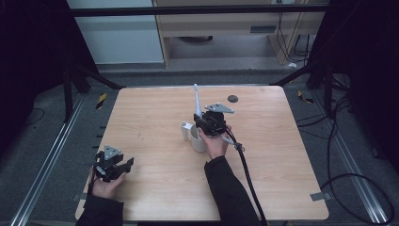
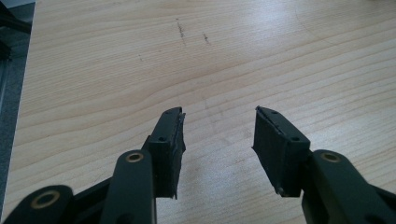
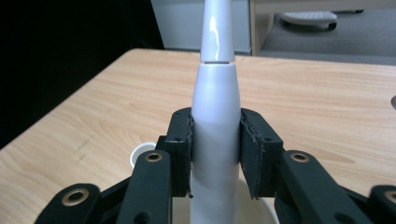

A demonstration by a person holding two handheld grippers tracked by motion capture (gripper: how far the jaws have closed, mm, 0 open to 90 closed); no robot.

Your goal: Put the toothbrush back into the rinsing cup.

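A wooden table point(image 1: 160, 113) stands on grey floor. Near its centre the right gripper point(image 3: 215, 154) clamps a white electric toothbrush point(image 3: 215, 140) upright over a white cup point(image 1: 197, 140). At seven o'clock the left gripper point(image 2: 218, 135) rests released, nothing between its jaws.
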